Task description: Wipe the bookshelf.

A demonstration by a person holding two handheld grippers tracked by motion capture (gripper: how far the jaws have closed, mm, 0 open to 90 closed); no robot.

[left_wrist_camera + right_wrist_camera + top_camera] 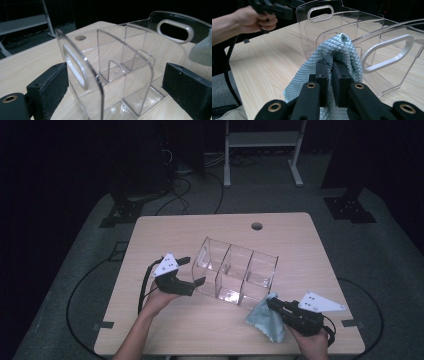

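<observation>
cloth [342,50]: lower part hidden behind tongs | organizer [120,75]: near corner cut off at bottom edge, apparently

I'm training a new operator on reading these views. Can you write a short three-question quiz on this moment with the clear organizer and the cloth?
1. True or false: the right gripper is shut on the light blue cloth.
2. How do the left gripper's jaws stand about the clear organizer?
A. clamped on its handle
B. open, one on each side of its end wall
C. shut, away from it
3. How many compartments does the organizer show in the high view?

Key
1. True: the cloth is pinched between the two pads.
2. B: in the left gripper view both pads stand apart from the end wall.
3. Three, side by side.
</observation>
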